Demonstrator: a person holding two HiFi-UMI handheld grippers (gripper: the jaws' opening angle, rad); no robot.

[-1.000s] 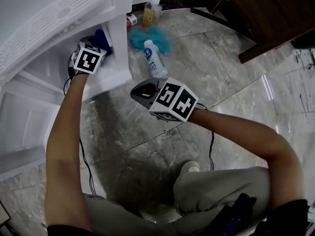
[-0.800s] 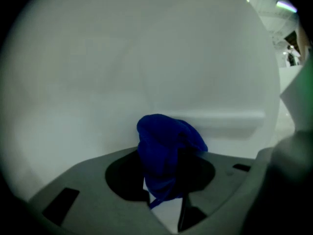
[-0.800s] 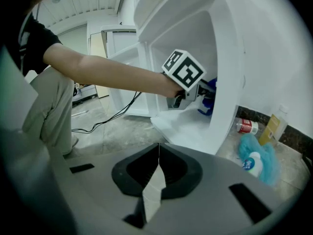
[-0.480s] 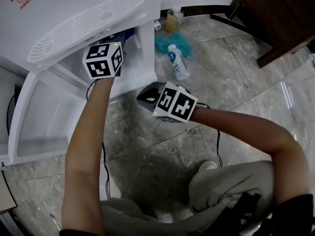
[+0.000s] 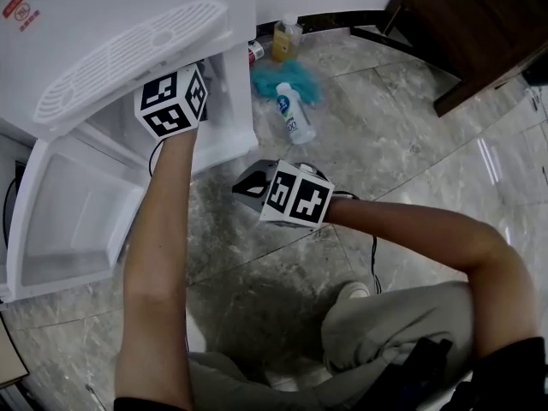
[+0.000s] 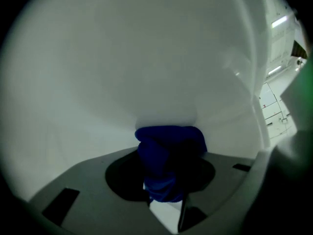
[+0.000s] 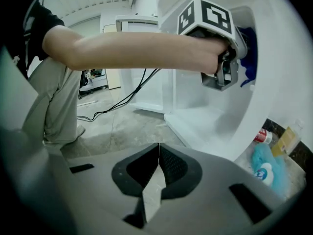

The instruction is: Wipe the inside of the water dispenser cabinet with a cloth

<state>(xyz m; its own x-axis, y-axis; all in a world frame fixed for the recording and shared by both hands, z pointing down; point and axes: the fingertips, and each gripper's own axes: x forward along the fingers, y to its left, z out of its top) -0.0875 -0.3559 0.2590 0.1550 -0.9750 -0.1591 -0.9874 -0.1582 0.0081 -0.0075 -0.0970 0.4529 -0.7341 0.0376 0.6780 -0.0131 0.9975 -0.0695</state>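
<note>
Cloth (image 6: 168,151) bunched in the left gripper (image 6: 165,202), up inside the cabinet (image 5: 224,101).
Its wad runs lengthwise out of the clamping jaws toward the white inner wall; right gripper (image 7: 157,156) closed, empty, outside.

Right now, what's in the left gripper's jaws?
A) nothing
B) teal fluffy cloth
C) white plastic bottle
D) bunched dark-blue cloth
D: the left gripper has its jaws closed on the bunched dark-blue cloth, held up in front of the white cabinet wall.
</note>
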